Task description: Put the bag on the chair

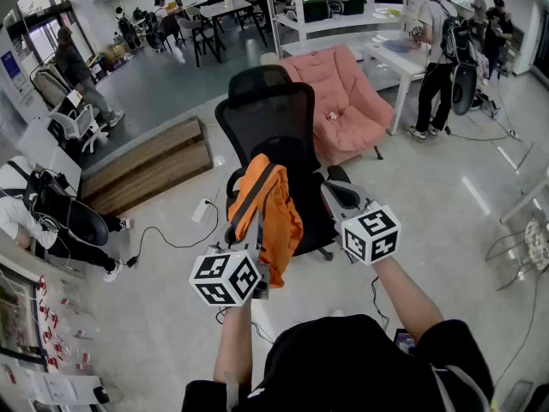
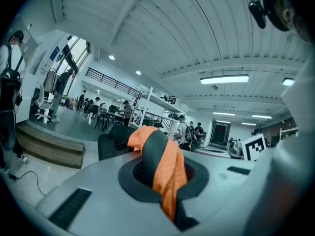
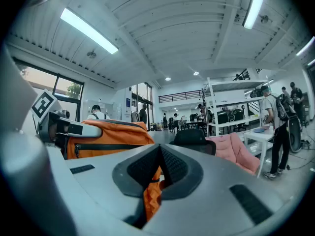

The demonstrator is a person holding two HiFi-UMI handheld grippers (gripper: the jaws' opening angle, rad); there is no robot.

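An orange bag [image 1: 273, 215] with black trim hangs in the air between both grippers, just in front of a black mesh office chair [image 1: 273, 117]. My left gripper [image 1: 235, 232] is shut on the bag's orange-and-black strap [image 2: 167, 167]. The strap rises out of its jaws [image 2: 160, 170] in the left gripper view. My right gripper [image 1: 330, 189] is shut on an orange fold of the bag [image 3: 151, 193], which shows pinched at its closed jaws [image 3: 158, 173]. The bag's body [image 3: 103, 136] lies to the left in the right gripper view. The chair's seat is mostly hidden behind the bag.
A pink lounge chair [image 1: 347, 101] stands right behind the office chair. A wooden step [image 1: 150, 166] lies to the left, with a power strip [image 1: 203, 210] and cable on the floor. A white table [image 1: 403, 54] and a standing person [image 1: 433, 50] are at the back right.
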